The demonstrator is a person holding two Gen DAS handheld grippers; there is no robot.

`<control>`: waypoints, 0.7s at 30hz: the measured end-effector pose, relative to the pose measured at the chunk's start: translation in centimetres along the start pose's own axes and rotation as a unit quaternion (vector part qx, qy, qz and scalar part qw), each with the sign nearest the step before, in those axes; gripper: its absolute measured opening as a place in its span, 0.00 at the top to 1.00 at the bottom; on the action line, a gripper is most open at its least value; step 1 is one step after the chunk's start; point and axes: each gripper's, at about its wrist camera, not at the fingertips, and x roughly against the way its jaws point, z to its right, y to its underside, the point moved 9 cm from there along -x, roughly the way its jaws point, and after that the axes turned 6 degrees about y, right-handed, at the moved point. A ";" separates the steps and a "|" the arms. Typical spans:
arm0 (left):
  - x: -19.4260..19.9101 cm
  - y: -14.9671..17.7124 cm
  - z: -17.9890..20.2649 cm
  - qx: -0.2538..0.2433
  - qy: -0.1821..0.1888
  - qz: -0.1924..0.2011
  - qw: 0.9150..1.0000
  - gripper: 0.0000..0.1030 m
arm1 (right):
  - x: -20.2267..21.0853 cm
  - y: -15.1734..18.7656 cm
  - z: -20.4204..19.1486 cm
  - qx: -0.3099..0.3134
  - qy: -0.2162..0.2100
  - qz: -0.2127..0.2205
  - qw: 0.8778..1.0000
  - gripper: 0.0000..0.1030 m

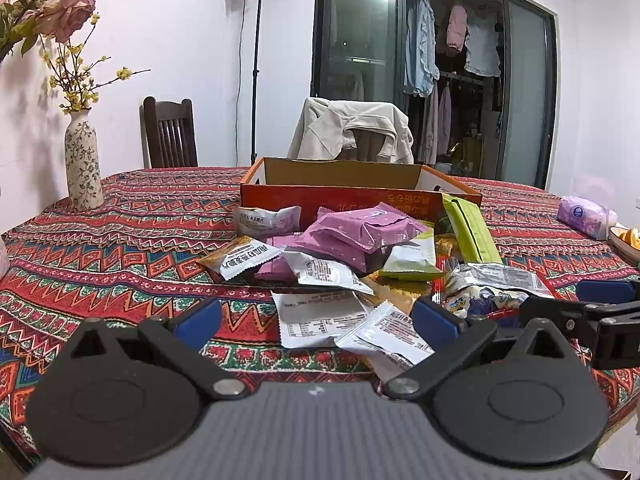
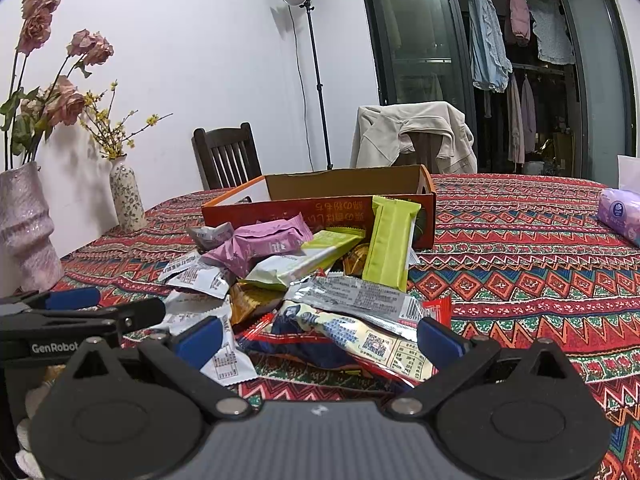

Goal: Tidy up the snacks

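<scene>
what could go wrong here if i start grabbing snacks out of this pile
1. The packets overlap in a loose heap, so closing on the blue and white packet may drag the silver packet lying across it.
2. The left gripper and right gripper are both open and close together at the same pile; they could collide.
3. The green packet leans against the cardboard box and might topple if neighbours shift.

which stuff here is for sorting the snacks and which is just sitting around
For the job:
- pile of snack packets
- purple packets
- green bar
- cardboard box behind the pile
- left tongs and right tongs, both open

Just lying about:
- floral vase
- tissue pack
- jacket on a chair
- lamp stand
</scene>
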 end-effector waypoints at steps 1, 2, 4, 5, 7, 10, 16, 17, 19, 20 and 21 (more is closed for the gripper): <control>0.0 0.0 0.0 0.000 0.000 0.000 1.000 0.00 | 0.0 0.0 0.0 0.000 0.000 0.000 1.000 0.00; 0.1 0.0 0.0 -0.001 0.000 0.000 1.000 0.00 | 0.0 0.0 0.0 0.001 0.000 0.000 1.000 0.00; 0.1 0.0 0.0 -0.001 0.001 0.000 1.000 0.00 | 0.0 0.0 0.0 0.001 0.000 0.000 1.000 0.00; 0.0 0.0 0.0 -0.001 0.001 -0.001 1.000 0.00 | 0.0 0.1 0.0 0.002 0.000 -0.001 1.000 0.00; 0.1 0.0 0.0 -0.001 0.001 0.000 1.000 0.00 | -0.1 0.3 0.0 0.002 -0.001 -0.001 1.000 0.00; 0.1 0.0 0.0 -0.001 0.001 0.000 1.000 0.00 | -0.1 0.3 0.0 0.003 -0.001 -0.002 1.000 0.00; 0.0 0.0 0.0 -0.001 0.001 0.000 1.000 0.00 | -0.1 0.4 0.0 0.003 -0.001 -0.002 1.000 0.00; 0.0 0.0 0.0 -0.001 0.001 0.000 1.000 0.00 | -0.1 0.4 0.0 0.003 -0.001 -0.002 1.000 0.00; 0.0 0.0 0.1 -0.001 0.001 0.000 1.000 0.00 | -0.1 0.3 -0.1 0.003 -0.001 -0.002 1.000 0.00; 0.0 0.1 0.1 0.000 0.001 -0.001 1.000 0.00 | -0.1 0.4 0.0 0.003 -0.001 -0.002 1.000 0.00; 0.0 0.1 0.1 0.000 0.002 -0.001 1.000 0.00 | -0.1 0.4 0.0 0.003 -0.001 -0.002 1.000 0.00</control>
